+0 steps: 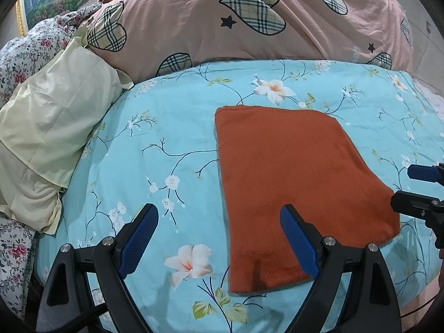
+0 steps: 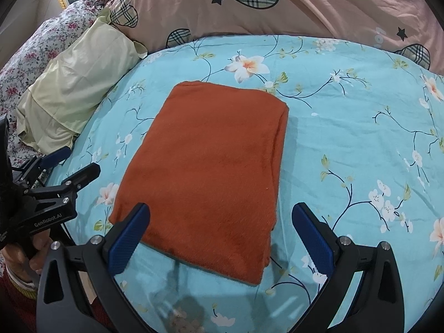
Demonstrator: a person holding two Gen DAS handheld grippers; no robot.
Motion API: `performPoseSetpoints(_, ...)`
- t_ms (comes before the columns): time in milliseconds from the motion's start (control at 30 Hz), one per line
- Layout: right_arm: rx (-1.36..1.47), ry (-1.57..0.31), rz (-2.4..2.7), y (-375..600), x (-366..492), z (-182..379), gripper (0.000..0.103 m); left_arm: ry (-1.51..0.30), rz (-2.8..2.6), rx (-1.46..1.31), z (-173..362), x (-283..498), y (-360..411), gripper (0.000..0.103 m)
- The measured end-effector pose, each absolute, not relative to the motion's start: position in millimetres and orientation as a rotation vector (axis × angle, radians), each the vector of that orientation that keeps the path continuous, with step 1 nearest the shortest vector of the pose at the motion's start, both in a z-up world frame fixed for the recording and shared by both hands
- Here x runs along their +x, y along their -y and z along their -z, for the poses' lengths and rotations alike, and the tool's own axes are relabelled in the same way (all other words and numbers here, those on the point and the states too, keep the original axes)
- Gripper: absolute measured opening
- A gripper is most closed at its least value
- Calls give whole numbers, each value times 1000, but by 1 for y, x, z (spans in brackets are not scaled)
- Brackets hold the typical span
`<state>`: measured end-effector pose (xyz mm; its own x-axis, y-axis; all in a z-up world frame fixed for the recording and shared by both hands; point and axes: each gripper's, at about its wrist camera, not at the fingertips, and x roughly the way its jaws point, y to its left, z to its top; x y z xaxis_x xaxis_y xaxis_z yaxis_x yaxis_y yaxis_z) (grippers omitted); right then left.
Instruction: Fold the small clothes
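Left gripper (image 1: pixel 219 213): jaws spread wide, nothing between the pads, poised over near left corner of orange garment (image 1: pixel 291 172). Right gripper (image 2: pixel 220 213): likewise released, empty, straddling near edge of same garment. Garment: rust-orange, fuzzy nap, folded into flat rectangle, layered edges visible at right side, lying on blue floral bedsheet (image 2: pixel 347 127). Beyond: pale yellow pillow (image 1: pixel 52 116), pink quilt (image 1: pixel 194 27).

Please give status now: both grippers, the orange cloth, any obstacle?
Left gripper open, empty. Right gripper open, empty. Orange cloth folded, flat on blue sheet. Nothing in the way.
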<state>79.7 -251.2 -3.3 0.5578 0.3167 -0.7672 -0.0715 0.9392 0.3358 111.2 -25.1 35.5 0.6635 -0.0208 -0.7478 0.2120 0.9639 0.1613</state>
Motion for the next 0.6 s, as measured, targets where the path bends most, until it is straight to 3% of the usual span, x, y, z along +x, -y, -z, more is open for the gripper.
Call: performPoseSetpoints(600,296,-970,-229,254,89,14,102,-852,119,229,-33,117,24,90)
